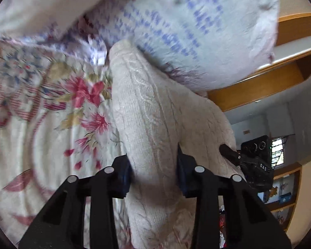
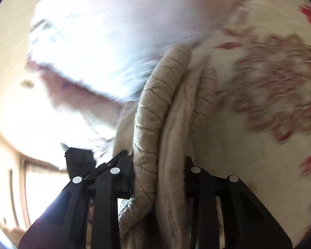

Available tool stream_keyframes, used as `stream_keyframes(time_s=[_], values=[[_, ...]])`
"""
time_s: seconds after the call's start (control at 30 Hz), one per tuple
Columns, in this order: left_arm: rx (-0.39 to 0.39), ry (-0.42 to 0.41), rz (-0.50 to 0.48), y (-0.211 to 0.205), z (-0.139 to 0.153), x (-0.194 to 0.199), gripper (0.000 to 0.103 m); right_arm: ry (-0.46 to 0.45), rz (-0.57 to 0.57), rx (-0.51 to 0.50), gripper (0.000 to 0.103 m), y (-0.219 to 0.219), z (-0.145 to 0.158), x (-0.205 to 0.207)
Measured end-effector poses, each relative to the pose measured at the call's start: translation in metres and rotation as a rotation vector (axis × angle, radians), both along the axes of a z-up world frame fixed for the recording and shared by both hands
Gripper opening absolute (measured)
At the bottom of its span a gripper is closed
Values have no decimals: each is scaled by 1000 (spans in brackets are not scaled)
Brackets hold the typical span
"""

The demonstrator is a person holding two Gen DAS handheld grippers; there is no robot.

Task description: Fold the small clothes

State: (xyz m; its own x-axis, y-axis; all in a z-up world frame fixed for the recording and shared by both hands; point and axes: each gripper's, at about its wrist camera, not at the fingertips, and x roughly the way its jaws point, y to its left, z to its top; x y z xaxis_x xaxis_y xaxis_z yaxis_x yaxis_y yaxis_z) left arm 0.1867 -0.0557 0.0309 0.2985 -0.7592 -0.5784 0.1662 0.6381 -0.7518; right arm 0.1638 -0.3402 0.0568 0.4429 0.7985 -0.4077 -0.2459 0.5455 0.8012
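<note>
The cream knitted garment (image 1: 147,112) is held by both grippers at once and hangs off the floral bedspread (image 1: 31,124), with only its far end lying back toward the blue-printed pillow (image 1: 186,25).

The left gripper (image 1: 154,172) has its fingers narrow, pinched on a thick fold of the knit. From these fingers the cloth runs straight forward, so its long axis lies along the gripper's own line, away toward the pillow.

The right gripper (image 2: 159,174) is also closed on the garment (image 2: 161,108). Here several layers stand on edge between the fingers — they look like ribbed bands stacked side by side — and again the cloth runs forward from the fingertips.

In the left wrist view, a black device (image 1: 248,161) touches the garment on its right side, just beside the left gripper. I judge it is the right gripper, so both hands hold the same end, near each other.

The coming move turns on this relation: both grips are at the near end, and the free length lies ahead of the fingers. To fold, the held end probably must travel forward over the far end. Neither hand is clearly nearer to the far end. Both views are blurred, so where the edges of the bedspread are, I cannot tell.
</note>
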Motion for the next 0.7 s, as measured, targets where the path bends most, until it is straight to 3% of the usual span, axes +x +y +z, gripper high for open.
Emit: stream_keyframes(time_s=[0.07,0.13,0.2,0.23,0.27,0.33,0.4,0.5,0.53,0.57,0.63,0.7], values=[[-38,-64,14,33,22,-21,35,-39,74,1,30,29,7,-19],[-5,-110,42,60,33,-36,38,-25,112,-36,31,49,0,-25],[127,-129,71,77,32,-50,43,6,98,-194,37,65,-10,-24],[192,-128,92,83,30,-54,43,22,32,-270,36,66,-14,-23],[273,-125,126,92,24,-60,43,17,-28,-287,36,62,-12,-25],[318,-134,164,103,22,-71,45,-34,-75,-214,36,56,-1,-34],[352,-162,197,124,25,-96,60,-83,-49,-203,37,66,10,-40],[400,-210,206,121,32,-120,78,-46,16,-315,37,90,4,-32],[416,-220,198,126,32,-132,81,-4,33,-308,35,91,-7,-28],[447,-231,187,127,30,-141,84,-2,35,-285,7,91,-13,-28],[497,-255,164,124,26,-164,88,-69,-38,-337,9,89,-6,-31],[541,-269,127,114,16,-182,91,-61,-134,-350,8,76,-2,-24]])
